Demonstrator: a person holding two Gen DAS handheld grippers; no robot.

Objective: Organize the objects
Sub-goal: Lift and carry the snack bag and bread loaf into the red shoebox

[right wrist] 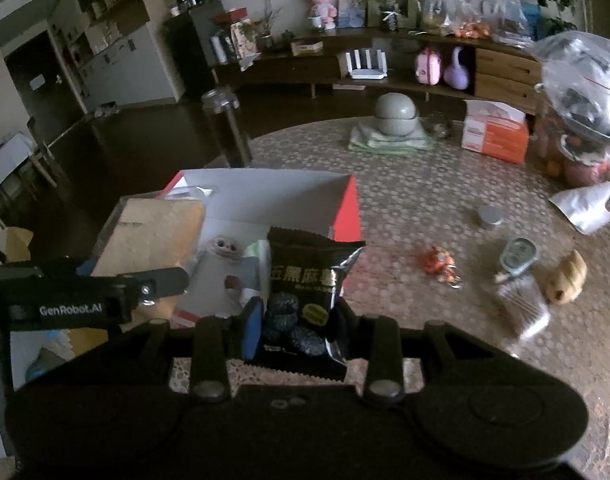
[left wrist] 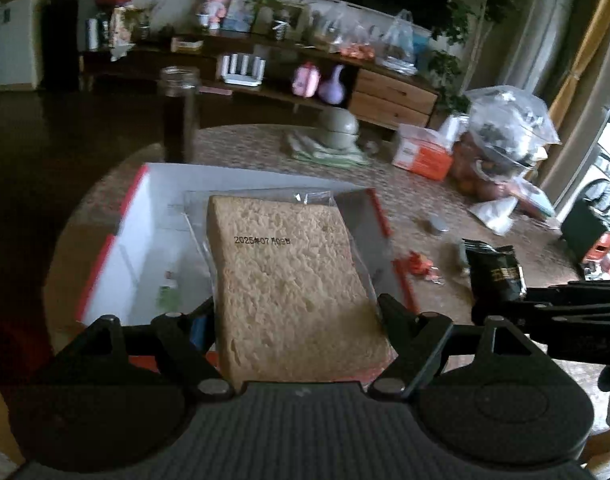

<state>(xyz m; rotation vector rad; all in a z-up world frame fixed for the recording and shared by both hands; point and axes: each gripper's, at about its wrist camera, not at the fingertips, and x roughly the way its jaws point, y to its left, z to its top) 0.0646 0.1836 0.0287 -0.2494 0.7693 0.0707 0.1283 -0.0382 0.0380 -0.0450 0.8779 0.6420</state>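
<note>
My left gripper (left wrist: 295, 312) is shut on a bagged slice of bread (left wrist: 289, 276) with a printed date, held over the red-and-white box (left wrist: 117, 240). In the right wrist view the same bread (right wrist: 153, 236) hangs at the box's left side beside the left gripper's arm. My right gripper (right wrist: 299, 316) is shut on a black snack packet (right wrist: 305, 280) with yellow lettering, just in front of the box (right wrist: 345, 208). Inside the box lie a small plush toy (right wrist: 224, 247) and a few small items. The packet (left wrist: 495, 270) also shows at the right in the left wrist view.
On the patterned round table (right wrist: 405, 216) lie a red keychain toy (right wrist: 439, 262), a small round tin (right wrist: 489, 216), a little clock (right wrist: 521, 258), a yellow plush (right wrist: 567, 278), an orange tissue box (right wrist: 497, 132), stacked grey bowls (right wrist: 397, 116), a tall glass jar (right wrist: 227, 128) and plastic bags (right wrist: 581, 80).
</note>
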